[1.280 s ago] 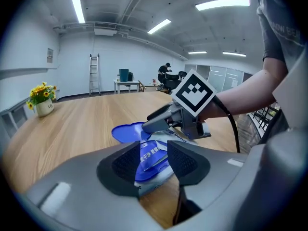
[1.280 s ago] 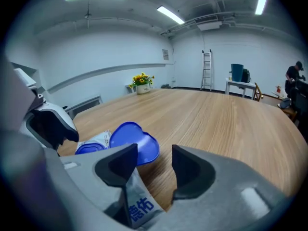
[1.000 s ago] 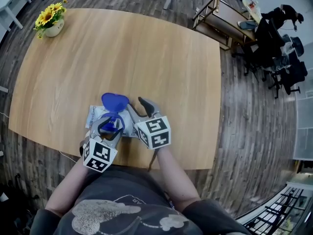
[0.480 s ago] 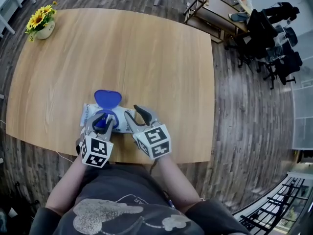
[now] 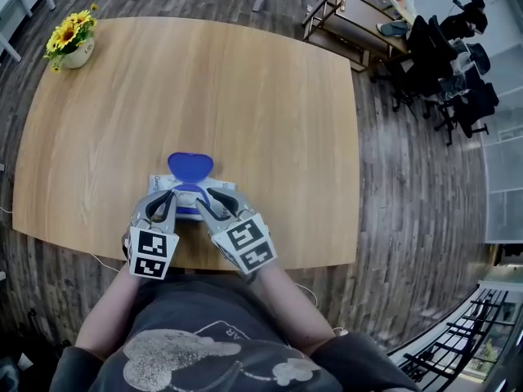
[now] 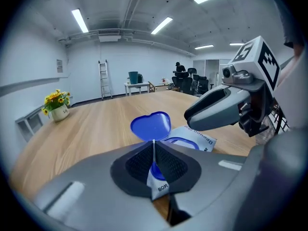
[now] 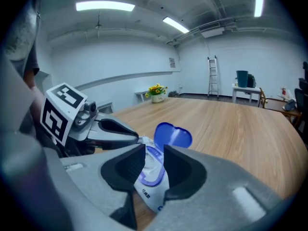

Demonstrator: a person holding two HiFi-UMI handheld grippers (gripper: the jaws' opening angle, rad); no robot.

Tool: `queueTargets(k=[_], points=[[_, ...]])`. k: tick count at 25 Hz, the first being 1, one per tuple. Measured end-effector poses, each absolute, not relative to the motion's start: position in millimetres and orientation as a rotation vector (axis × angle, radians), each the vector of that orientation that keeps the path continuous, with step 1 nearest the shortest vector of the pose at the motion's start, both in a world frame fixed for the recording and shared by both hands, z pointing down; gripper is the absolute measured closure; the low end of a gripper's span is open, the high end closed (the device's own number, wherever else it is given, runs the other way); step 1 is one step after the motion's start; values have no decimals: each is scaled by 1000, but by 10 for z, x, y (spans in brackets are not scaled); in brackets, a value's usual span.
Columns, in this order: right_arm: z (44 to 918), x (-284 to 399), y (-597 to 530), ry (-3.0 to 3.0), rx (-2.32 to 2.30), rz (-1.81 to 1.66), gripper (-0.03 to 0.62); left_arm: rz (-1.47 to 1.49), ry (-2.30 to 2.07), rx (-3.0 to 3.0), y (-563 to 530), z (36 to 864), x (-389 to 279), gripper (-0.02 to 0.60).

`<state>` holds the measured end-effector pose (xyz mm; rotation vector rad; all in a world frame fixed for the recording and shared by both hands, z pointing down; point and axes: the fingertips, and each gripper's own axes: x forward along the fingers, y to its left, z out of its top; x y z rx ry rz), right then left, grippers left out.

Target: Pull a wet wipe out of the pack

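Left gripper (image 6: 154,148): jaws closing, pads pinching pack (image 6: 198,137) film at its near end. My guess is that's an anchor so pack doesn't lift.

Right gripper (image 7: 154,154): jaws apart but closing, lined up on wipe (image 7: 150,168) showing in pack top, nothing gripped yet.

Lid (image 5: 189,167) flipped up and back, out of way.

Pack lies flat by table (image 5: 245,96) near edge, left of middle. Flower pot (image 5: 73,43) off at far left corner.

No wipe out yet.
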<state>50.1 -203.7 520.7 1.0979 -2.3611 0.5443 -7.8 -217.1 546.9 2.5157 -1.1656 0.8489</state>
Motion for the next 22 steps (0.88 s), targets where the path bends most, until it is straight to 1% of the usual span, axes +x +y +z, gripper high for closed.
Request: queueTargets(k=[4,9,15,17,22], points=[[5385,251,-1949,-2269,906,505,485,847,-1132,2491,-2204,5536,-208,549],[5652,120,-1915,-2153,766,425,485,868,-1061,2486,-2167,5718,-231,546],[5834,104,-1973,-2034,774,495,482,881,-996,2517,-2144,5790,-219,546],[5861,79,-1968,-2014,768,516,471,875,-970,2521,-2137,5805,-214,546],[5905,61,-1987,-1947,792,538,480,864,-919,2532,-2123,5801,-195,546]])
